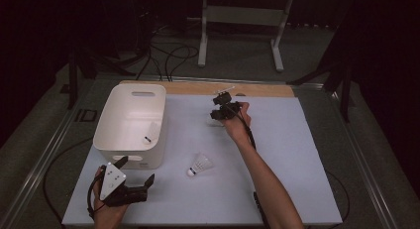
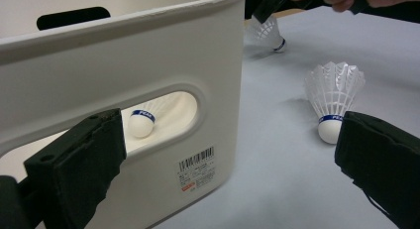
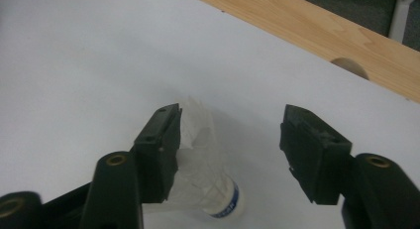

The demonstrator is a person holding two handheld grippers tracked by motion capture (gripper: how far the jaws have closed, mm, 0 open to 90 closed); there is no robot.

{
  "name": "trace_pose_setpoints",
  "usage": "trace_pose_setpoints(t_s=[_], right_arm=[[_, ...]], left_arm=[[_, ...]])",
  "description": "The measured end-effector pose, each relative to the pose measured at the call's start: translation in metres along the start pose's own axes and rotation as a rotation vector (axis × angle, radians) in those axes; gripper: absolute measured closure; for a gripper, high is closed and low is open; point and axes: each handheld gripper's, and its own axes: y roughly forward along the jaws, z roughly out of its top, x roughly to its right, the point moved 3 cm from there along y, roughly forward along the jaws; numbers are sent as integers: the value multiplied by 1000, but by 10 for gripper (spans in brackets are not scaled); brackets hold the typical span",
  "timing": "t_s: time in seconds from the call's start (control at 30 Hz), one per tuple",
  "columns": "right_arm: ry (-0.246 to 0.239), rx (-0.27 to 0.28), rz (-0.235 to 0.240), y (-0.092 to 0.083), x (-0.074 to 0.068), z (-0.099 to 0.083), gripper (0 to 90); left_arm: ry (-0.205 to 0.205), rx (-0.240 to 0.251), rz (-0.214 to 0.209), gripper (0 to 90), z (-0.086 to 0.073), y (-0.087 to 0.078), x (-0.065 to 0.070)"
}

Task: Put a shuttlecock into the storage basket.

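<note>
Three white shuttlecocks with blue-banded corks are here. One shuttlecock [image 1: 151,134] [image 2: 143,121] lies inside the white bin [image 1: 119,102] [image 2: 124,65]. A second shuttlecock [image 1: 199,165] [image 2: 333,97] rests on the white mat in front of the bin. The third shuttlecock [image 1: 214,121] [image 3: 208,179] [image 2: 265,33] lies near the mat's far edge, under my right gripper [image 1: 220,106] [image 3: 230,135]. That gripper is open; the feathers lie against one jaw's inner face and well apart from the other. My left gripper [image 1: 134,170] [image 2: 228,144] is open at the bin's front corner, with nothing held.
The white mat [image 1: 277,164] covers the table, with a wooden strip [image 1: 267,90] [image 3: 317,30] along its far edge. The bin has handle slots in its walls and a barcode label [image 2: 197,173]. Cables and a metal stand's legs [image 1: 240,35] lie on the floor beyond.
</note>
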Motion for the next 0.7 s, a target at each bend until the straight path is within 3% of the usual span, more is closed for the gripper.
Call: trace_pose_setpoints(t_s=[0.33,0.53,0.7], right_arm=[[51,-21,34,-7,20,-12,520],[76,-32,85,-9,28,-19,674],[72,-49,110,-8,28,-23,748]], left_arm=[[0,-2,0,2,0,0,1],[3,-4,-2,2,0,1,1],[4,-5,-2,2,0,1,1]])
